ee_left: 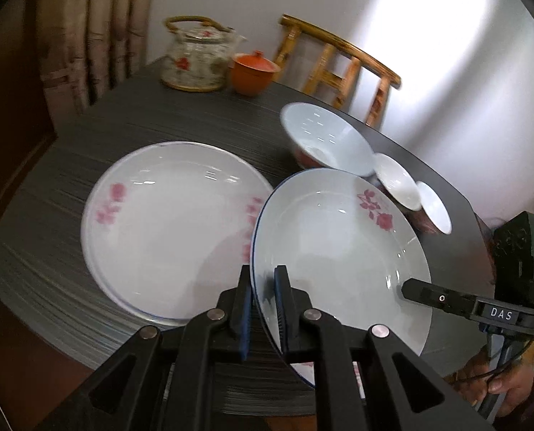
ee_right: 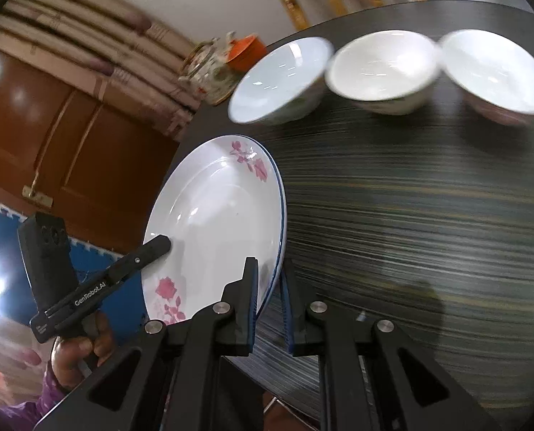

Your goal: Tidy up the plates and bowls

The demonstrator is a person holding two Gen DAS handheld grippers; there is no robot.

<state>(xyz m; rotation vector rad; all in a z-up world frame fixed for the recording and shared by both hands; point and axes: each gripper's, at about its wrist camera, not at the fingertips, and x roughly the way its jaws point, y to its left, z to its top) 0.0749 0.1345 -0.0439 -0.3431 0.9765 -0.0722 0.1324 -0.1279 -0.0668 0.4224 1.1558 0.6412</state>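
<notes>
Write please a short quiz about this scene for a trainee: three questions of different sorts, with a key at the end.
1. True or false: only the left gripper grips the held plate, and the right gripper is free.
2. How many bowls stand on the table? A) two B) three C) five
3. Fill in: beside the glass teapot stands an ______ lidded cup.

Key
1. False: both grippers pinch the rim of the plate.
2. B
3. orange
</notes>
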